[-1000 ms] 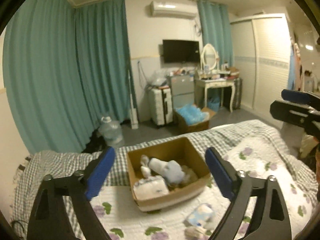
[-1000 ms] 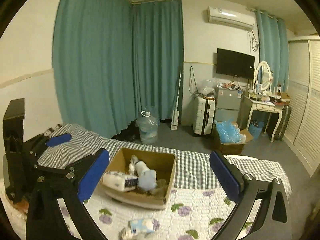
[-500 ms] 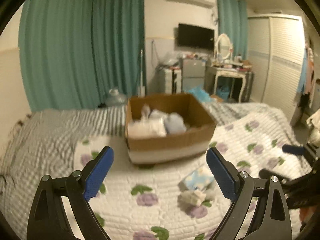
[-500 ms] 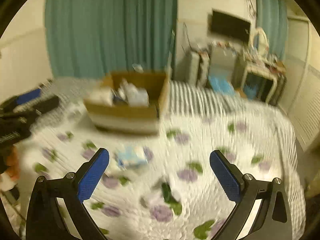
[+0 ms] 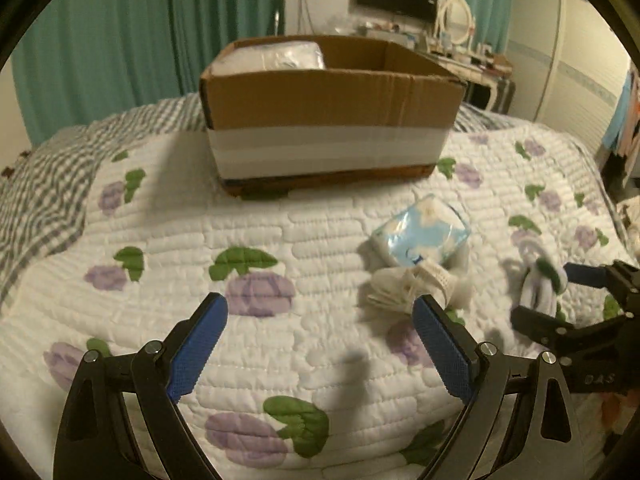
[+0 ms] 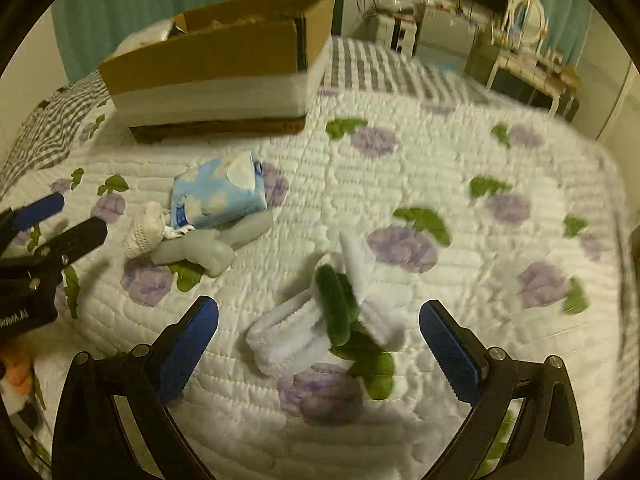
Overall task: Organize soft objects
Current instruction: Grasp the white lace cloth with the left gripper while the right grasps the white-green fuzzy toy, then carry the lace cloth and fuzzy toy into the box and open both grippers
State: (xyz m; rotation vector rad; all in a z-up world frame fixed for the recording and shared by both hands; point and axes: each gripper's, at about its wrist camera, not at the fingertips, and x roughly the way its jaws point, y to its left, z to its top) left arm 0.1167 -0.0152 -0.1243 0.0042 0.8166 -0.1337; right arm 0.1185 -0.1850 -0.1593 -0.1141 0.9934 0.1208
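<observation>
A cardboard box (image 5: 328, 120) (image 6: 216, 64) stands on the quilted bed and holds a white pack (image 5: 268, 56). In front of it lie a blue cloud-print tissue pack (image 5: 424, 236) (image 6: 216, 196), a white knitted bundle (image 5: 404, 284) (image 6: 146, 230) and a pale soft piece (image 6: 208, 248). A white and green rolled sock bundle (image 6: 332, 312) (image 5: 540, 280) lies further right. My left gripper (image 5: 320, 344) is open and empty above the quilt. My right gripper (image 6: 318, 344) is open, low over the sock bundle, which lies just beyond its fingertips.
The floral quilt (image 5: 200, 240) covers the bed over a grey checked sheet (image 5: 36, 184). Teal curtains (image 5: 120, 32), a dressing table (image 5: 472, 60) and a wardrobe (image 5: 568, 60) stand beyond the bed.
Both grippers have come down from high over the bed to just above the quilt. The box and the soft things now look much closer. Both stay open.
</observation>
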